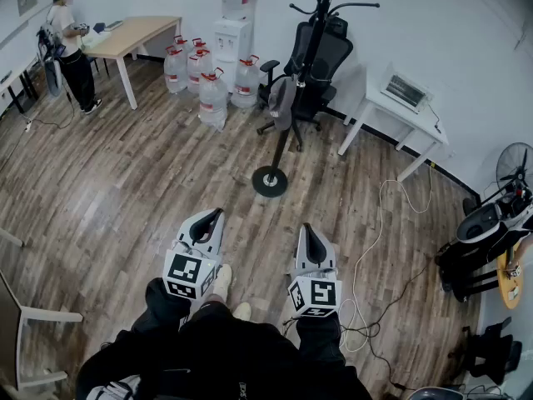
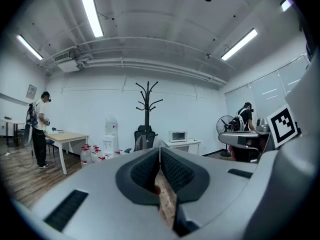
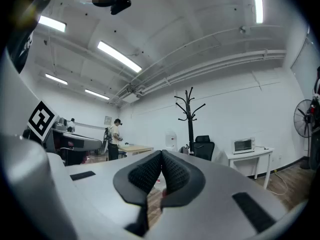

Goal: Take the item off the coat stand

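Indoors, wood-plank floor (image 1: 125, 190), coat stand (image 1: 278, 148) (white walls (image 1: 433, 23))

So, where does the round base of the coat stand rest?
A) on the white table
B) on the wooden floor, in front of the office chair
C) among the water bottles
B: the head view shows the coat stand base on the wooden floor, just in front of the office chair.
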`<action>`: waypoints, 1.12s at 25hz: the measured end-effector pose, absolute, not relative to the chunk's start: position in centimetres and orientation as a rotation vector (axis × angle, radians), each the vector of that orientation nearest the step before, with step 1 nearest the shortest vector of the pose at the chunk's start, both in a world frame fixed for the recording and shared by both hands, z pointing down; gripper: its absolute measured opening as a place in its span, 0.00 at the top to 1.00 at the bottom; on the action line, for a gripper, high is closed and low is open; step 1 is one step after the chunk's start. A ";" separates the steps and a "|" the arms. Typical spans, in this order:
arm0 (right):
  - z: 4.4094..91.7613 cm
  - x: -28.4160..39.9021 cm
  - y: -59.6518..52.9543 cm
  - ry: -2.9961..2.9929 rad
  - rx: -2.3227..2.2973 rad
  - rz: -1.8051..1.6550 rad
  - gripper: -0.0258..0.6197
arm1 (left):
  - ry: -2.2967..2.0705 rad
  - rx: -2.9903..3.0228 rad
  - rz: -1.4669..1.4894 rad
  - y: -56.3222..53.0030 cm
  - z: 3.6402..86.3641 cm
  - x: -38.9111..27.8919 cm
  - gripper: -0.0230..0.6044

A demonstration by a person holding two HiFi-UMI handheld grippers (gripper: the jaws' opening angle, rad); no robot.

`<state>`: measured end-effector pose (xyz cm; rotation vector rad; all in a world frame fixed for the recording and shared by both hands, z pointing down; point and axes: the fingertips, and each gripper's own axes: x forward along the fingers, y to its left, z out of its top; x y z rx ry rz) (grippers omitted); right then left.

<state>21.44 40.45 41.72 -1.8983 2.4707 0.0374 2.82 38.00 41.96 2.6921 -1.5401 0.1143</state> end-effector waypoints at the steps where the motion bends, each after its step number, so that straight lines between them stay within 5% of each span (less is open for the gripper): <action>1: 41.7 21.5 40.3 2.472 -1.894 0.037 0.94 | -1.542 2.689 0.115 37.9 42.0 2.8 0.92; 16: 42.6 21.0 37.2 2.519 -1.839 -0.001 0.94 | -1.607 2.638 0.121 35.7 42.5 2.1 0.92; 28: 43.1 17.3 20.5 2.498 -1.863 -0.036 0.94 | -1.592 2.650 0.144 19.1 42.5 -2.1 0.92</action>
